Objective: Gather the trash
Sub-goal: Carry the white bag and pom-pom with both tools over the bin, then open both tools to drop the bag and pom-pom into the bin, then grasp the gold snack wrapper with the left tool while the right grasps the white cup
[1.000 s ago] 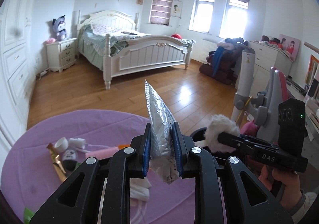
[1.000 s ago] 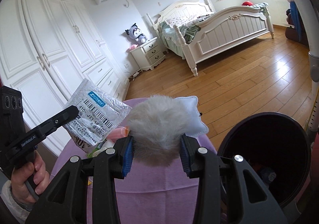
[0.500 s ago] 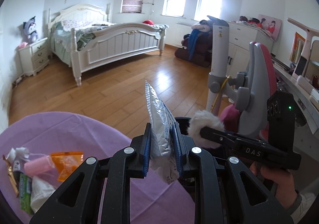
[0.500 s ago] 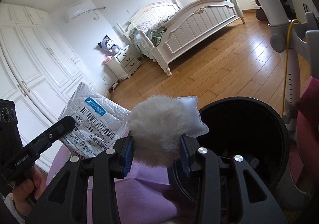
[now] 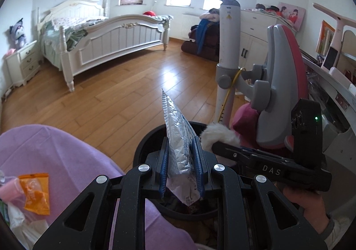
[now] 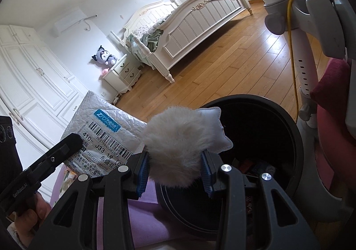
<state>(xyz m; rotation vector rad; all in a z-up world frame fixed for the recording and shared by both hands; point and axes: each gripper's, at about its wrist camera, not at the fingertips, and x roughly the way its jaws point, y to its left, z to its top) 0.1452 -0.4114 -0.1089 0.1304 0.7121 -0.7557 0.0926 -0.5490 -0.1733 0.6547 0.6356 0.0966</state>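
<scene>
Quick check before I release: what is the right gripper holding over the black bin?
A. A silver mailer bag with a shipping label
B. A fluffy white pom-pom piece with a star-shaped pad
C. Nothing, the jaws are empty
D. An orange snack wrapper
B: the right gripper is clamped on the fluffy white piece above the black bin; the silver mailer bag sits in the left gripper.

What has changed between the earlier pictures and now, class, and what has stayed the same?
Both tools swung from over the purple table to above the black bin. Unchanged: left tool grips the silver mailer, right tool the white fluffy item. Nothing released.
</scene>
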